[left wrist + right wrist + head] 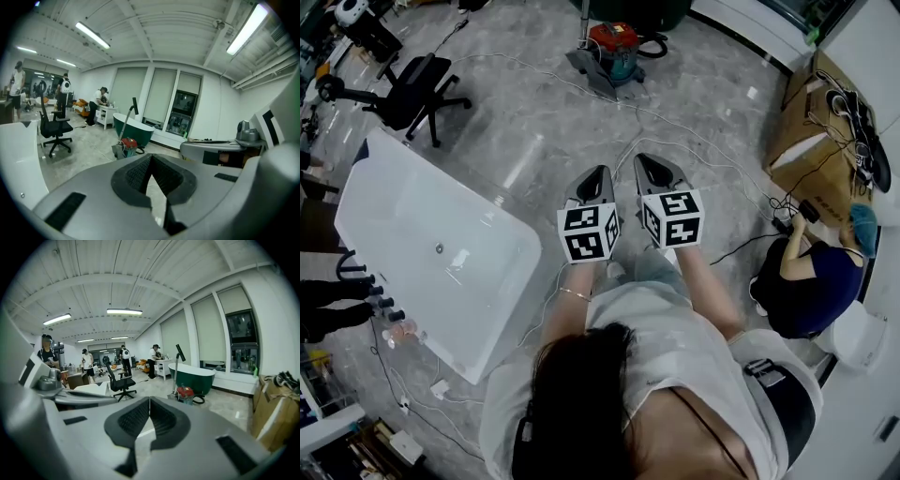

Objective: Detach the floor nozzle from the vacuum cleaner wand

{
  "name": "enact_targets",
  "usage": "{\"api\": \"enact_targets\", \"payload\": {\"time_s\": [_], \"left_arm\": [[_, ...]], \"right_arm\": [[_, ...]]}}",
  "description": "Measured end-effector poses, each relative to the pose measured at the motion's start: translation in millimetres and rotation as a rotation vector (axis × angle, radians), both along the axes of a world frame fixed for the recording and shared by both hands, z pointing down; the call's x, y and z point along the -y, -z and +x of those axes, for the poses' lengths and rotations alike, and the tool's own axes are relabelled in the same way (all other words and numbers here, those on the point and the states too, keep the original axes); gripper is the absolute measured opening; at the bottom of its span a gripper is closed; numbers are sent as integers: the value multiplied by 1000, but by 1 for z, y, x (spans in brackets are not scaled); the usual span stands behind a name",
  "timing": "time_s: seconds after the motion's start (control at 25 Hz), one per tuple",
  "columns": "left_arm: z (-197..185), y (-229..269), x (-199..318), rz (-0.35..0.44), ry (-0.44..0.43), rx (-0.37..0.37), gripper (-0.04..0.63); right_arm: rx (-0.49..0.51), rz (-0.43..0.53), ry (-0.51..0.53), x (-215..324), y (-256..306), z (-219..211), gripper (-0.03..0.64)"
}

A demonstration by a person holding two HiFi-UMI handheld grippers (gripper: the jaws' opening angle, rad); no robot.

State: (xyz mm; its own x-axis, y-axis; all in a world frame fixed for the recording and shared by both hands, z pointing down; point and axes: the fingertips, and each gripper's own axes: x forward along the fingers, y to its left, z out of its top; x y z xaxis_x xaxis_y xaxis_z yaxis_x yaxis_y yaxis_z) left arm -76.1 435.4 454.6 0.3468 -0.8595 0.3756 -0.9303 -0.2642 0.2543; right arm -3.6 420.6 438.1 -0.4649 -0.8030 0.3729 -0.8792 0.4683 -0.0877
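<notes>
Facing direction: left gripper [599,172] and right gripper [643,159] are held side by side, level with each other, both aimed across the floor [534,131] toward the vacuum cleaner [613,44].
Left gripper state: closed; in the left gripper view the black pads [136,176] meet at their tips, with nothing between them.
Right gripper state: closed [149,401]; in the right gripper view the pads [161,416] meet along the centre line, with nothing between them.
Left gripper, own view: jaw tips [151,159] sit just below the vacuum cleaner [130,143] in the frame.
Vacuum cleaner location: red canister on the floor, well apart from both grippers, just in front of the dark green bathtub [194,376].
Floor nozzle: grey, flat on the floor [587,66] just beside the canister, on its left in all three views [117,151].
Wand: rises at a tilt from the floor nozzle [176,371]; its black upper end leans toward the dark green bathtub. The joint itself is too small to make out.
Hose: black [656,42], curling from the canister's right side.
White bathtub: left of the person [441,244], near the left gripper.
Cables: white runs [694,141] cross the floor between the grippers and the vacuum cleaner.
Other items: office chair [417,89] at far left; cardboard box [811,141] at right, with a second person [811,281] crouching near it.
</notes>
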Motion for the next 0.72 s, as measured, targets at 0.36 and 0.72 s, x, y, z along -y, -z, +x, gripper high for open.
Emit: {"api": "enact_targets", "payload": {"time_s": [0.36,0.72], "left_arm": [[2,-6,13,-13,-23,2,3],[7,-11,40,-24,0,10,3]], "right_arm": [[4,-31,-20,10,-10,1,15],[11,-52,22,32,-16,-2,15]]}}
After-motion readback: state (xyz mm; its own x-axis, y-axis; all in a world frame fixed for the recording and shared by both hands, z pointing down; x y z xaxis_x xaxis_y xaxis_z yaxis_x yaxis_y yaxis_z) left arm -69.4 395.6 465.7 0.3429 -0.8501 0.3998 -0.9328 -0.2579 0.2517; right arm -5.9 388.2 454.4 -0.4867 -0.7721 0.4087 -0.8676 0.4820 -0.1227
